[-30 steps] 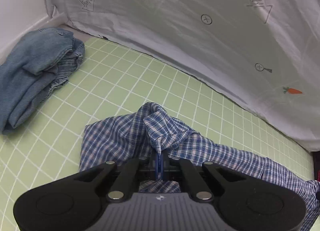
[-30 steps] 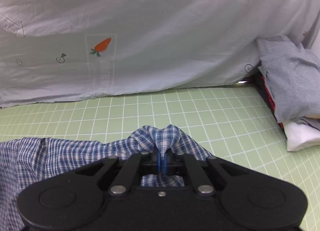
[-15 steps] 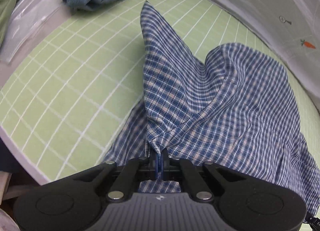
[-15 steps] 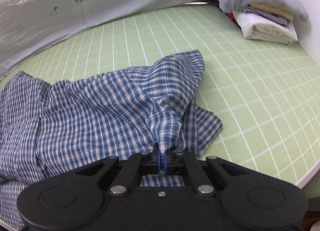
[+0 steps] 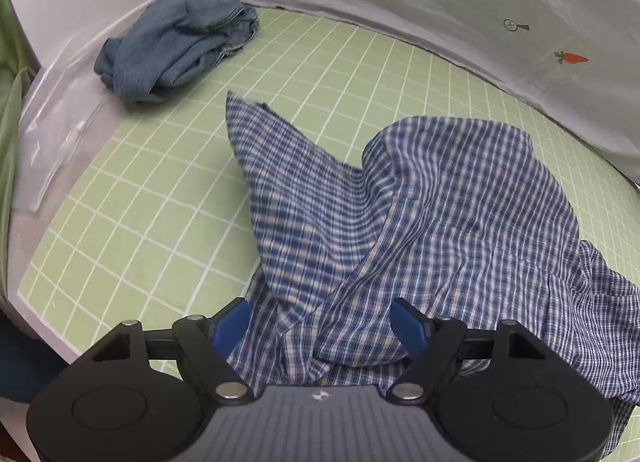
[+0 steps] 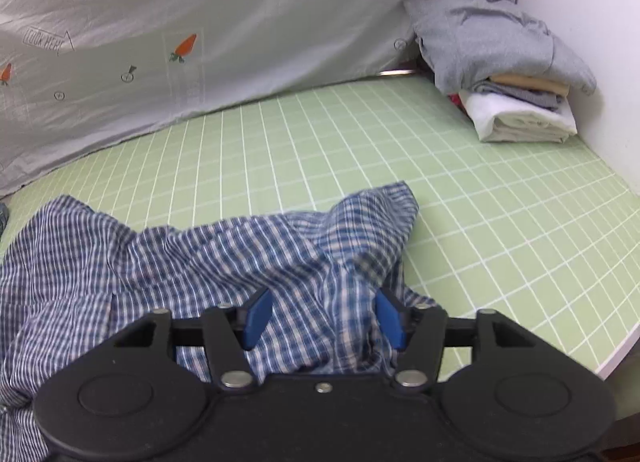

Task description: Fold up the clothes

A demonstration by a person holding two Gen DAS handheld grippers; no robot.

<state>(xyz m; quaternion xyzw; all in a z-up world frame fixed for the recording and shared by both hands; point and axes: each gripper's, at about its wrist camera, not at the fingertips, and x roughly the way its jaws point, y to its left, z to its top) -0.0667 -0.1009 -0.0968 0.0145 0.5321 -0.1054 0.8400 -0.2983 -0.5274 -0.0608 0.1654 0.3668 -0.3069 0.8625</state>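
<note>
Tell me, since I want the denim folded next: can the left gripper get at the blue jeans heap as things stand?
Probably yes: the left gripper is open, nothing pinched, and bare green mat lies between it and the jeans heap.

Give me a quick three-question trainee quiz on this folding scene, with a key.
1. True or false: the left gripper is clamped on the plaid shirt.
2. What tops the folded stack by the wall: A grey garment, B denim, C plaid shirt?
3. Fill in: the denim pile lies on the green ____ mat.

Key: 1 false, both it and the right gripper have just opened, shirt loose between the pads; 2 A; 3 gridded.
</note>
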